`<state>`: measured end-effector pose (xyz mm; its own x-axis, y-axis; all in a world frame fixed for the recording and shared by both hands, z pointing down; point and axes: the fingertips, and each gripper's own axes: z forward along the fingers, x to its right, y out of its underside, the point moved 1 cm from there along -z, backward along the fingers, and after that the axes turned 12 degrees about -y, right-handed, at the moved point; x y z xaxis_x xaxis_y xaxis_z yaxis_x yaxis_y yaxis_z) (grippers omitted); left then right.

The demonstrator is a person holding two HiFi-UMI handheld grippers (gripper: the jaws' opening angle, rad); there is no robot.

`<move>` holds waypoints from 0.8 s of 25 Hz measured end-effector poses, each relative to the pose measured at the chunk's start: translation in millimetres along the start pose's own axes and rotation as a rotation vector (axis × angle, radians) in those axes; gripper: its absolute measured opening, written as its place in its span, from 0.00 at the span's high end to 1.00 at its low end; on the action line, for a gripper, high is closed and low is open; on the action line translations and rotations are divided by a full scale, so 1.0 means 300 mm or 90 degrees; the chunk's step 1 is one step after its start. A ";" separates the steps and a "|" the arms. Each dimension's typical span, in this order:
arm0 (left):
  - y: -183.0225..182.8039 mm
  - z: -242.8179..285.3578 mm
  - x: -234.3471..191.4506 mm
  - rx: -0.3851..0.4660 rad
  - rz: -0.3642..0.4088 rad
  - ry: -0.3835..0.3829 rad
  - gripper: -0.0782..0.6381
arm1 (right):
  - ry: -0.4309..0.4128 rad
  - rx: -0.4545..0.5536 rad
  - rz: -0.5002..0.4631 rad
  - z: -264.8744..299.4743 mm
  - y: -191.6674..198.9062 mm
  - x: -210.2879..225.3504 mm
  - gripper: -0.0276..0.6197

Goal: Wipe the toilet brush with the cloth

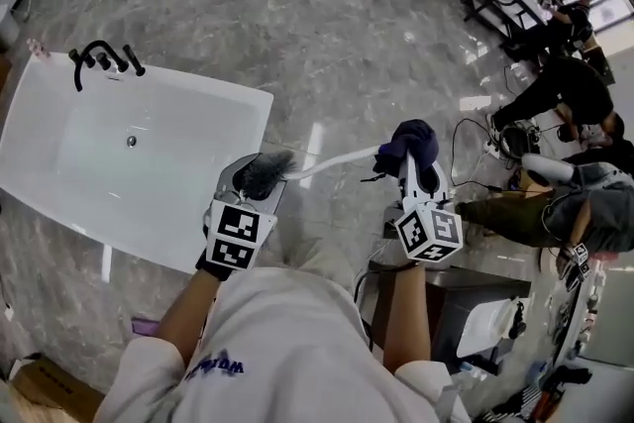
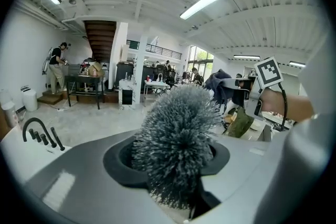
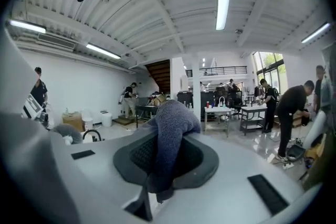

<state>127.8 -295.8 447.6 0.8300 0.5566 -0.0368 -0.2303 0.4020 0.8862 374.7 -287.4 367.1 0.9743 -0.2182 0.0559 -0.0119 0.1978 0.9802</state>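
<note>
Wiping in hand, we judge: our left gripper (image 1: 260,181) clamps the toilet brush (image 1: 327,163) by its bristle head, handle pointing to three o'clock, where our right gripper (image 1: 409,161) pinches the cloth (image 1: 414,139), due next to slide along it.

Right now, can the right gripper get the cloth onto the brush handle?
Probably yes. The right gripper holds the cloth right at the free end of the brush handle, and the left gripper clamps the bristle head; nothing sits between them.
</note>
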 end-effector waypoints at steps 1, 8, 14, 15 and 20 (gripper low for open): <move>0.001 0.005 -0.013 -0.001 0.001 -0.002 0.62 | 0.021 0.003 0.006 0.004 0.000 0.030 0.86; 0.047 0.030 -0.094 -0.001 -0.030 -0.030 0.62 | 0.095 0.036 0.017 -0.012 -0.038 0.167 0.86; 0.076 -0.002 -0.094 0.010 -0.074 -0.041 0.62 | 0.044 0.017 0.035 0.077 0.031 0.105 0.86; 0.080 -0.007 -0.095 0.010 -0.072 -0.044 0.62 | 0.025 0.011 0.031 0.101 0.042 0.071 0.86; 0.092 -0.035 -0.164 0.005 -0.073 -0.062 0.62 | -0.043 0.006 0.050 0.179 0.071 -0.062 0.86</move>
<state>75.4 -304.5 469.2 0.8957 0.4347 -0.0934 -0.1279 0.4533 0.8821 344.2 -330.3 397.2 0.9531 -0.2660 0.1444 -0.0896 0.2077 0.9741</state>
